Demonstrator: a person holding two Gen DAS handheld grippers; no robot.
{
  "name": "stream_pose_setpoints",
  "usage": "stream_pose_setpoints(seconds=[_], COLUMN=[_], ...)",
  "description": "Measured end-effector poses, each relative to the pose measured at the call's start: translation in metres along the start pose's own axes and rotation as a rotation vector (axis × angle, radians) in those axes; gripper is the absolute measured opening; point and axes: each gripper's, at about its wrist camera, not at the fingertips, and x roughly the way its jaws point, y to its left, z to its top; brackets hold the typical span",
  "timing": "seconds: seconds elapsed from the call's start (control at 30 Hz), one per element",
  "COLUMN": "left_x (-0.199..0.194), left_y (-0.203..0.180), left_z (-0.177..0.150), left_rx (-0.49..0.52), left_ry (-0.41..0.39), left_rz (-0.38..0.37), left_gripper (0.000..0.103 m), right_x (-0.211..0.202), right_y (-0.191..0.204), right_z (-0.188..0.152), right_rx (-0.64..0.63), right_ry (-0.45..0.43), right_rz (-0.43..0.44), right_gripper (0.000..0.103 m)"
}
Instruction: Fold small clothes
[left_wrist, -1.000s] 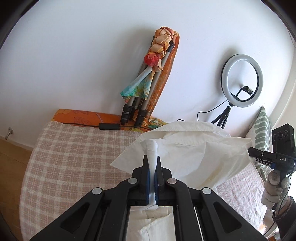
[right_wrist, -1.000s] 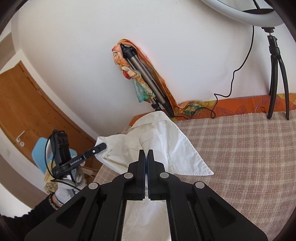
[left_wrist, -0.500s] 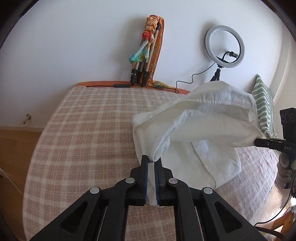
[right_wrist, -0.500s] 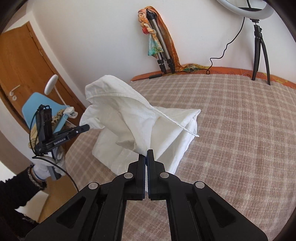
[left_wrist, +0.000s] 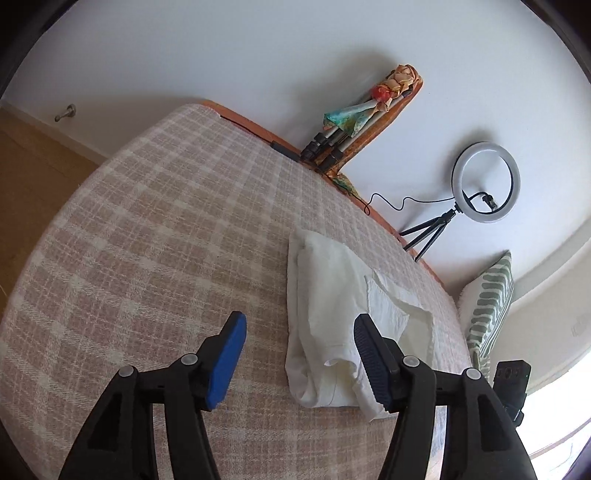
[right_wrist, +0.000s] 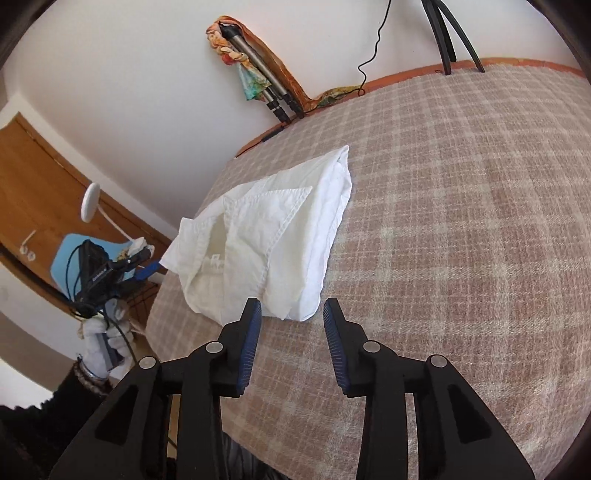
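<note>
A white shirt (left_wrist: 332, 314) lies folded on the checked bedspread (left_wrist: 155, 240); the right wrist view has the same shirt (right_wrist: 273, 236) left of centre. My left gripper (left_wrist: 299, 354) hovers over the shirt's near edge, its jaws opening, cloth below them but no pad pressing on it. My right gripper (right_wrist: 291, 332) sits just short of the shirt's near corner, jaws opening, nothing gripped. In the right wrist view the left gripper (right_wrist: 144, 266) shows at the far left, held by a white-gloved hand (right_wrist: 103, 332).
A ring light on a tripod (left_wrist: 484, 184) and a folded tripod wrapped in a coloured scarf (left_wrist: 354, 122) stand against the white wall. A green patterned cushion (left_wrist: 487, 314) lies right of the shirt. A wooden door (right_wrist: 44, 192) and a blue chair (right_wrist: 70, 254) lie beyond the bed.
Both grippers carried the shirt down onto the bed while shut on it. Both have now let go and stand open; the shirt lies flat and folded.
</note>
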Motion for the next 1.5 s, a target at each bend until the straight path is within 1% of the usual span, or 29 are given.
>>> stream_pose_setpoints(seconds=[0.07,0.1,0.17,0.2,0.23,0.27,0.33,0.4,0.47,0.53,0.6,0.67,0.73,0.77,0.83,0.87,0.9,0.97,1.03,1.07,1.13,1.17,1.2,1.23,1.27,1.33,1.4,1.47,1.5], left_x=[0.018,0.027,0.041,0.045,0.048,0.047,0.043,0.039,0.035,0.028,0.019,0.016,0.025,0.031,0.039,0.04,0.039,0.037,0.033,0.031,0.025,0.022,0.02,0.018,0.016,0.017,0.022,0.028,0.031], left_y=[0.004,0.005,0.007,0.009,0.009,0.008,0.001,-0.008,-0.016,-0.025,-0.034,-0.041,-0.035,-0.028,-0.011,-0.007,-0.007,-0.017,-0.026,-0.028,-0.029,-0.028,-0.028,-0.028,-0.027,-0.026,-0.026,-0.027,-0.028], left_z=[0.004,0.004,0.0,-0.003,-0.004,-0.006,-0.006,-0.004,-0.003,-0.002,-0.005,-0.017,-0.034,-0.041,-0.049,-0.05,-0.051,-0.052,-0.052,-0.051,-0.049,-0.048,-0.046,-0.045,-0.043,-0.04,-0.038,-0.038,-0.039], left_rx=[-0.051,-0.067,-0.103,-0.126,-0.14,-0.144,-0.117,-0.085,-0.068,-0.057,-0.031,0.041,0.076,0.066,-0.01,-0.029,-0.027,0.031,0.077,0.096,0.096,0.088,0.084,0.078,0.066,0.046,0.029,0.01,0.002], left_ry=[0.059,0.094,0.148,0.162,0.168,0.161,0.135,0.125,0.12,0.103,0.089,0.077,0.117,0.137,0.158,0.154,0.149,0.143,0.142,0.137,0.133,0.137,0.133,0.12,0.102,0.091,0.083,0.084,0.088], left_rz=[-0.036,-0.048,-0.064,-0.07,-0.074,-0.08,-0.078,-0.062,-0.057,-0.059,-0.051,0.011,0.065,0.081,0.068,0.063,0.063,0.09,0.097,0.105,0.084,0.066,0.055,0.05,0.047,0.025,0.015,0.001,-0.004], left_gripper=[0.061,0.059,0.045,0.029,0.024,0.021,0.012,0.007,0.004,0.001,0.0,0.0,0.0,0.0,0.0,0.0,0.0,0.0,0.0,0.0,0.0,0.0,0.008,0.027,0.034,0.035,0.035,0.029,0.025], right_x=[0.009,0.014,0.026,0.031,0.036,0.041,0.047,0.054,0.052,0.048,0.035,0.022,0.019,0.022,0.032,0.036,0.039,0.042,0.041,0.04,0.035,0.03,0.024,0.017,0.01,0.001,-0.002,0.007,0.015], right_y=[-0.006,-0.009,-0.013,-0.015,-0.017,-0.017,-0.015,-0.01,-0.005,0.0,0.003,0.003,0.0,-0.003,-0.012,-0.017,-0.021,-0.024,-0.017,-0.014,-0.011,-0.009,-0.007,-0.004,0.001,0.014,0.035,0.059,0.072], right_z=[0.003,0.004,0.005,0.005,0.005,0.005,0.007,0.01,0.013,0.022,0.03,0.034,0.031,0.028,0.019,0.015,0.013,0.013,0.014,0.016,0.021,0.024,0.028,0.033,0.039,0.056,0.077,0.098,0.108], right_rx=[0.064,0.089,0.126,0.145,0.163,0.18,0.19,0.175,0.166,0.153,0.153,0.147,0.143,0.153,0.17,0.185,0.198,0.199,0.128,0.104,0.078,0.062,0.045,0.02,-0.004,-0.053,-0.105,-0.154,-0.178], right_ry=[0.01,0.022,0.048,0.061,0.073,0.083,0.102,0.121,0.116,0.101,0.071,0.046,0.041,0.054,0.088,0.096,0.099,0.101,0.117,0.128,0.15,0.151,0.146,0.133,0.113,0.074,0.043,0.044,0.054], right_rz=[0.038,0.057,0.08,0.096,0.119,0.146,0.18,0.19,0.208,0.205,0.223,0.234,0.229,0.214,0.169,0.158,0.152,0.138,0.079,0.064,0.051,0.032,0.005,-0.02,-0.036,-0.044,-0.032,0.004,0.018], right_gripper=[0.035,0.035,0.035,0.035,0.035,0.035,0.029,0.008,0.005,0.003,0.002,0.002,0.002,0.002,0.002,0.002,0.002,0.002,0.002,0.006,0.007,0.01,0.018,0.02,0.021,0.021,0.021,0.021,0.023])
